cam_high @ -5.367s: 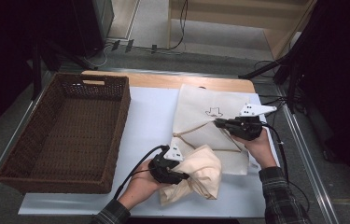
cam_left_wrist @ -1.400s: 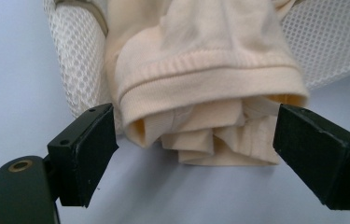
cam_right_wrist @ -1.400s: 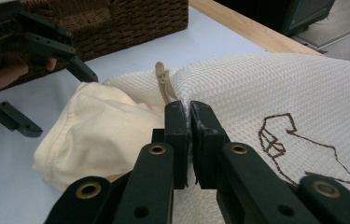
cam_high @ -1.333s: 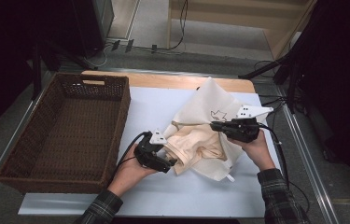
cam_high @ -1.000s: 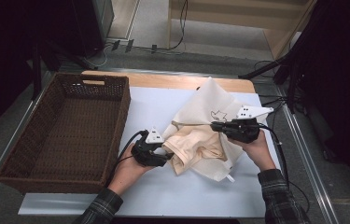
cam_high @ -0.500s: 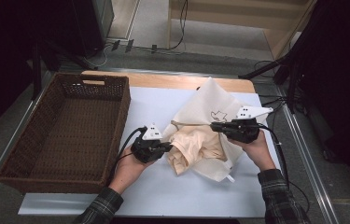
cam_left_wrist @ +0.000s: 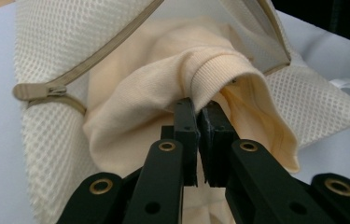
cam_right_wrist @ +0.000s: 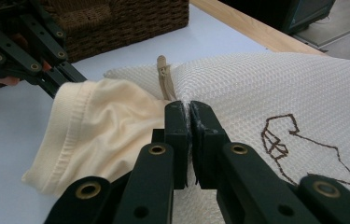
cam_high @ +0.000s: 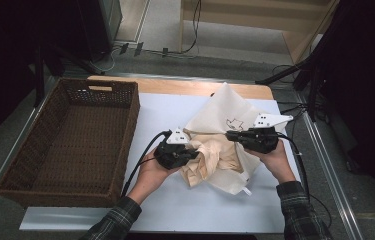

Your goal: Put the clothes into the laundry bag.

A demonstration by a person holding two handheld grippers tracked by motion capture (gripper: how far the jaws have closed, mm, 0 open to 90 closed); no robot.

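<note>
The ribbed hem of the cream garment (cam_left_wrist: 219,74) is pinched by the left gripper (cam_left_wrist: 199,116); the mesh bag's (cam_left_wrist: 60,42) zipper pull is seen at nine o'clock.

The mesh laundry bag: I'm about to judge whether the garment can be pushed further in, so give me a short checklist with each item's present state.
1. Right gripper shut on the mesh bag at its opening edge: ok.
2. Left gripper shut on the garment at its ribbed hem: ok.
3. Zipper undone, mouth of the bag held open: ok.
4. Garment fully inside the bag: not ok; a good part hangs out over the white table mat.
5. Garment clear of the zipper teeth: cannot tell.
6. Basket out of the way, off to the left in the high view: ok.
</note>
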